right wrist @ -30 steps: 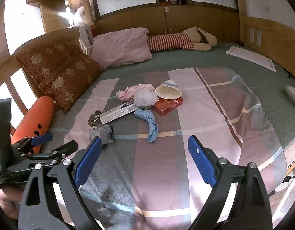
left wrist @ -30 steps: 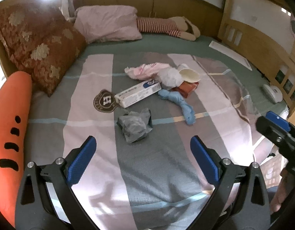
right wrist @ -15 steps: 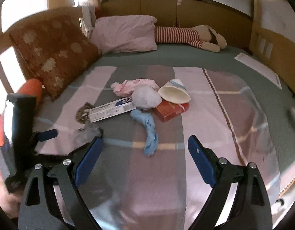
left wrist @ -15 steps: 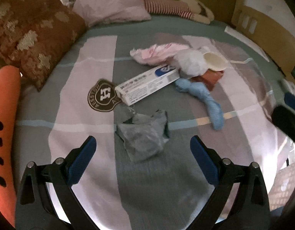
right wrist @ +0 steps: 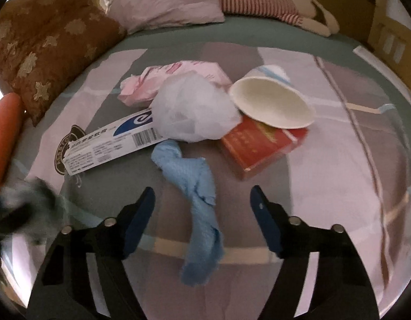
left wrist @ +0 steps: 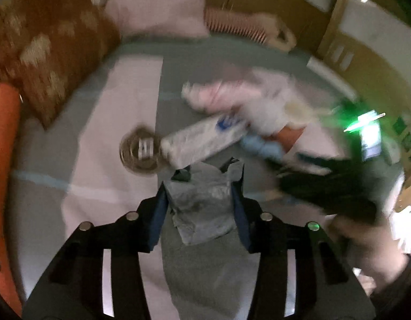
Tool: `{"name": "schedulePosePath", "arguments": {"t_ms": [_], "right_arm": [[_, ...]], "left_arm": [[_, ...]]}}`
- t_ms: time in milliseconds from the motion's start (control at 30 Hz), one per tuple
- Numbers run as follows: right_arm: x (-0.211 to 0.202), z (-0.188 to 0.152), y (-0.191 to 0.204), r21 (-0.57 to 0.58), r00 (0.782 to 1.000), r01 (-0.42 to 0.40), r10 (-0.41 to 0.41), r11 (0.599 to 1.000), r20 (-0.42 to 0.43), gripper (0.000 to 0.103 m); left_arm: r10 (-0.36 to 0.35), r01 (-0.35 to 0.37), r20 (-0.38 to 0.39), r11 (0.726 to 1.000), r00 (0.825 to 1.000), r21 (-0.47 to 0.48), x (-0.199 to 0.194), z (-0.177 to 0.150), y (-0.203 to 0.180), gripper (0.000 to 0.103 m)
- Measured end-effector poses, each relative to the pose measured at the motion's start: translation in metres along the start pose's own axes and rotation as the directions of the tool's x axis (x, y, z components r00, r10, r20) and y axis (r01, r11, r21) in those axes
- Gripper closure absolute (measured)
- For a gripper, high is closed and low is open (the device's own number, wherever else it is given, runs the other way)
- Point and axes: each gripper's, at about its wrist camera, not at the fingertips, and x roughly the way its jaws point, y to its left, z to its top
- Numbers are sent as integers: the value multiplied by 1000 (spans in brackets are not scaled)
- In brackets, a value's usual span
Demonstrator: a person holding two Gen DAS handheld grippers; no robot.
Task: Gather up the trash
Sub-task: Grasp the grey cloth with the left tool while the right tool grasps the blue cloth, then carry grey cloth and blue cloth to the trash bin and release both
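Jaws closing on grey wad (left wrist: 202, 202) (left gripper (left wrist: 201, 186)), right gripper (right wrist: 202, 205) released, straddling blue rag (right wrist: 197, 200)

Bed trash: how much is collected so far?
Nothing looks collected yet. The left gripper has just been closing around the grey wad; the right gripper, also closing, straddles the blue rag without touching. Cup, red box, white carton remain.

Left gripper (left wrist: 201, 186) jaws closing; right gripper (right wrist: 202, 200) narrowing, pads apart.
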Motion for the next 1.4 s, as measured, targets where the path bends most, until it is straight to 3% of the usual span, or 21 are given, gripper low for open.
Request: {"name": "schedulePosePath", "arguments": {"t_ms": [33,100,200,333,467,667,900,1400], "right_arm": [[4,1,2,-4,1000,-10,10,1000,-5,41],[12,2,4,-7,998,-40,40,999,-44,64],[7,3,7,-30,998,-29,28,999,-52,80],[-39,6,16,-34,996,-86,87,996,23,81],[-104,-1,22,-16,987,-115,116,993,106,81],[-196,-40,25,16,945,-129,118,992,305,81],[-215,-80,16,65,938,-100,73,993,338,81],[-210,-82,17,57,942,-78,54,995,331,81]], "left_arm": [[-4,4,34,1000,999,14,-14,2,-3,57],[-5,-1,130,999,991,47,-52,5,-10,57],[-24,16,205,999,979,42,-84,9,-11,57],[-26,16,252,999,967,42,-103,11,-14,57],[-21,15,233,999,972,28,-103,14,-11,57],[-35,33,249,999,968,10,-117,8,-10,57],[-35,26,237,999,971,38,-122,-15,-25,57],[-8,-4,186,998,983,65,-100,-23,-33,57]]}}
